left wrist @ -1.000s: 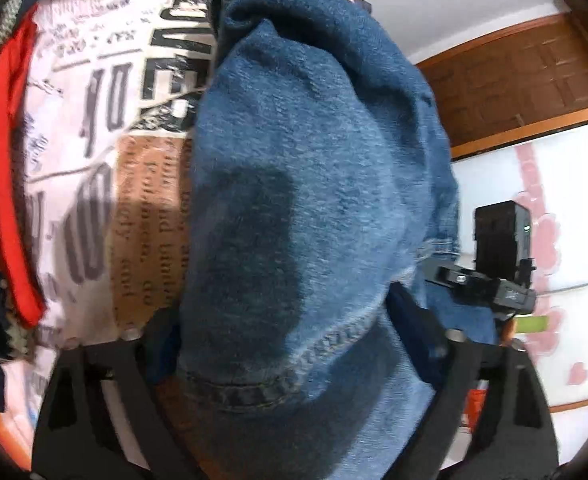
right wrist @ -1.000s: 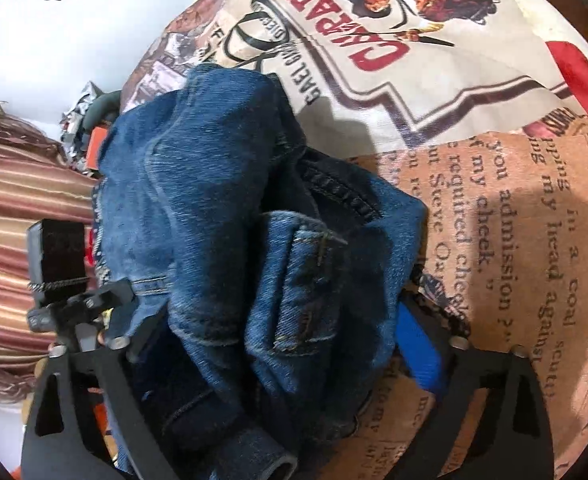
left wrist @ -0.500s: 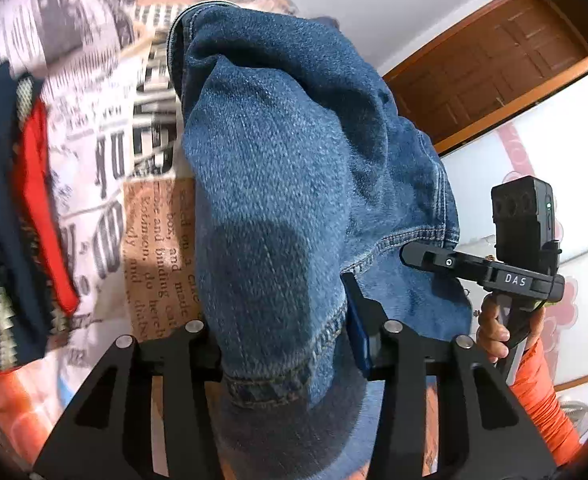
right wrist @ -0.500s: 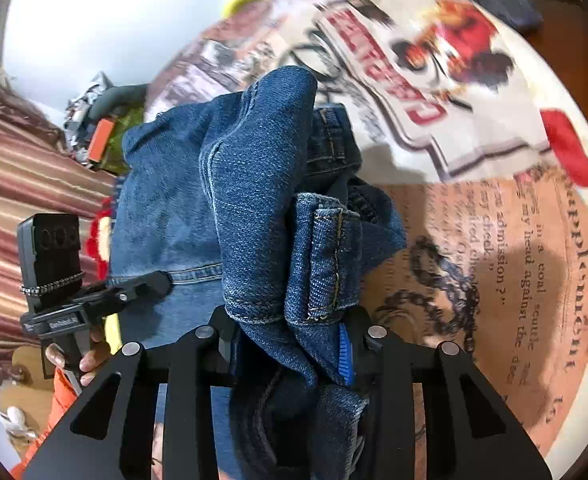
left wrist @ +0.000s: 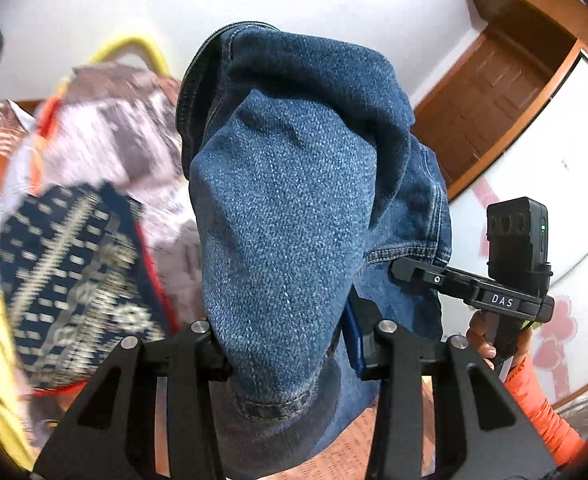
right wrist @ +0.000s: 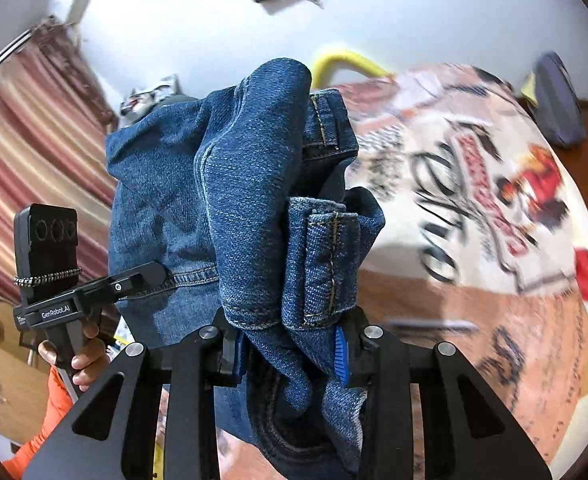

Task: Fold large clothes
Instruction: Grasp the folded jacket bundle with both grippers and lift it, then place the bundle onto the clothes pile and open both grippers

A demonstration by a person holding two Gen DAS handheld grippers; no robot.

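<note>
The heavy, dark blue denim garment point(left wrist: 294, 216) is held off the bed at two points, and the coming move turns on the line between those two grips. In the left wrist view, a rounded fold of the denim is bunched between the jaws of the left tool point(left wrist: 290, 344), which are closing on it, the blue pad pressed against the cloth on the right side. In the right wrist view, a thicker bundle with a stitched belt loop and hem is clamped in the right tool point(right wrist: 290, 344), whose jaws stand narrower and are pinched on the cloth. The two tools are seen side by side, each at the near edge of the garment: the right tool shows at the right of the left view point(left wrist: 474, 288), the left tool at the left of the right view point(right wrist: 94, 292). The garment's long axis appears to run away from both tools, draping over and hanging below them toward the bed with the cream and orange printed cover point(right wrist: 474, 240). Neither hand is judged nearer; the cloth between them is slack and crumpled, so spreading it sideways is probably called for before laying it flat.
</note>
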